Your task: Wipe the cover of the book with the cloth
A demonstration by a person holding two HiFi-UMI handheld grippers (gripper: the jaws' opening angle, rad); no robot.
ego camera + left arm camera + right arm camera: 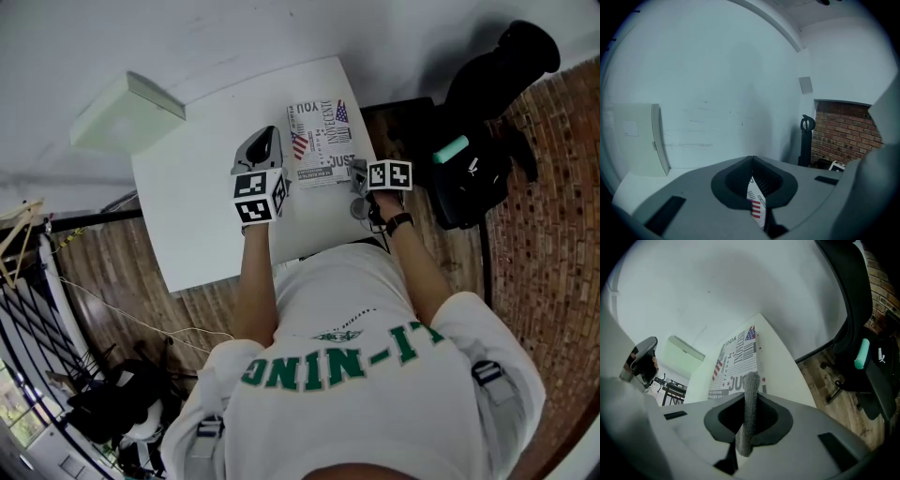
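The book point(319, 141), white with bold lettering and a flag print, lies flat on the white table point(197, 216). My left gripper point(265, 155) sits at the book's left edge. In the left gripper view its jaws point(754, 187) are shut on a sliver of the book point(757, 208). My right gripper point(359, 173) is at the book's near right corner, shut on the grey cloth point(749, 404). The cloth stands up between the right gripper's point(750, 401) jaws, just short of the book point(736, 357). A fold of the cloth point(360, 207) hangs below that gripper.
A pale green box point(127, 112) lies at the table's far left corner, also seen as the box point(635, 138) against the wall. A black office chair point(487, 141) stands right of the table on wooden floor. The table's right edge is close to my right gripper.
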